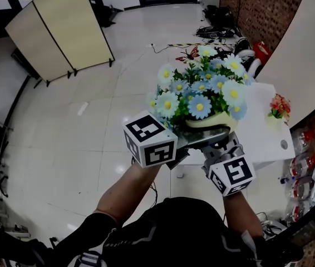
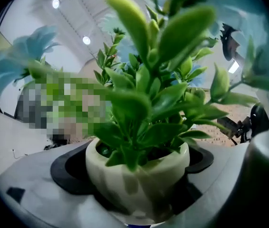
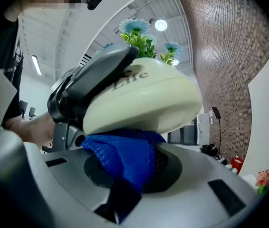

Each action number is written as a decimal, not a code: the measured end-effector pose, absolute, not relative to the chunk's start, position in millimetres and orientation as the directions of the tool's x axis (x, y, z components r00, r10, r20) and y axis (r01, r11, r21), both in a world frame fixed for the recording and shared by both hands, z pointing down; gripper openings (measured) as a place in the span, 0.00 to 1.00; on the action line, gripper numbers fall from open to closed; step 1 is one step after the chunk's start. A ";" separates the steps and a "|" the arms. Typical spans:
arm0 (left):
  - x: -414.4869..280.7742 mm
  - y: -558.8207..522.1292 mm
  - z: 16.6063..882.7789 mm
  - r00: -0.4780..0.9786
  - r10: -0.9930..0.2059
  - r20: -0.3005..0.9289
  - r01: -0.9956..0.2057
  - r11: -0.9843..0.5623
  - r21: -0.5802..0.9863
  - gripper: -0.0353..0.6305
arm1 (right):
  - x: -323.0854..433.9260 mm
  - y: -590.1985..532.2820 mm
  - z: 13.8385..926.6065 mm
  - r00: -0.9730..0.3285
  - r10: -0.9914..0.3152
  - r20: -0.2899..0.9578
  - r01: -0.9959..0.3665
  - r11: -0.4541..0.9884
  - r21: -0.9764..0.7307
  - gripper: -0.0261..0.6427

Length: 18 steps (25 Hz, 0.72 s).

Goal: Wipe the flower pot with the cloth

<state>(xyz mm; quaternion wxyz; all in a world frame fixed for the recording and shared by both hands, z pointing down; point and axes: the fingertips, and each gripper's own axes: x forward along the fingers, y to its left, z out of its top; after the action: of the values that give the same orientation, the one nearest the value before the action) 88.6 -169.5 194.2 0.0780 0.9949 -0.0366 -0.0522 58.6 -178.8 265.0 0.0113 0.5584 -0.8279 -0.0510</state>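
A cream flower pot (image 1: 205, 121) full of blue and white artificial flowers (image 1: 202, 88) is held up in the air over the table. My left gripper (image 1: 199, 133) is shut on the pot; in the left gripper view the pot (image 2: 137, 175) fills the space between the jaws, under green leaves (image 2: 148, 103). My right gripper (image 1: 218, 148) sits just below the pot, shut on a blue cloth (image 3: 125, 156). The cloth presses against the underside of the pot (image 3: 144, 99). The left gripper's dark jaw (image 3: 91, 80) wraps the pot's side.
A white table (image 1: 263, 132) lies under and beyond the pot, with a small red-flowered plant (image 1: 280, 107) at its right end. Jars (image 1: 302, 166) stand by the brick wall at right. A folding screen (image 1: 63, 32) stands on the tiled floor at far left.
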 end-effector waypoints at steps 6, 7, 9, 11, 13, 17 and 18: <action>78.1 -173.1 199.9 0.990 -0.091 -0.103 -0.072 -0.982 0.176 0.89 | 53.9 -173.4 270.7 -0.387 -0.922 -0.037 -0.920 0.382 0.088 0.15; 83.1 -175.9 201.0 0.989 -0.111 -0.101 -0.092 -0.981 0.170 0.89 | 65.0 -168.6 269.2 -0.388 -0.921 -0.049 -0.920 0.383 0.079 0.15; 83.8 -181.5 202.7 0.984 -0.145 -0.104 -0.127 -0.979 0.159 0.89 | 88.2 -158.2 261.9 -0.374 -0.923 -0.093 -0.927 0.371 0.048 0.15; 70.8 -185.8 207.3 0.979 -0.172 -0.110 -0.154 -0.976 0.154 0.89 | 107.7 -148.5 254.6 -0.335 -0.933 -0.128 -0.942 0.333 0.037 0.15; 56.0 -191.7 216.4 0.973 -0.208 -0.100 -0.192 -0.971 0.145 0.89 | 124.7 -141.1 248.6 -0.294 -0.945 -0.144 -0.956 0.290 0.051 0.15; 46.5 -203.5 230.6 0.961 -0.268 -0.074 -0.256 -0.956 0.144 0.89 | 161.9 -133.2 229.8 -0.247 -0.954 -0.167 -0.968 0.238 0.072 0.15; 46.0 -205.5 232.7 0.959 -0.275 -0.068 -0.263 -0.954 0.145 0.89 | 169.8 -132.9 226.2 -0.235 -0.957 -0.169 -0.972 0.225 0.073 0.15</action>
<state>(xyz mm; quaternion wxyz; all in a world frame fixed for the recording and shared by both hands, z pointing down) 46.0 -205.5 232.7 0.0674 0.9874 -0.1361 -0.0438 169.8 -132.9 226.2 -0.0437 0.6170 -0.7815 -0.0814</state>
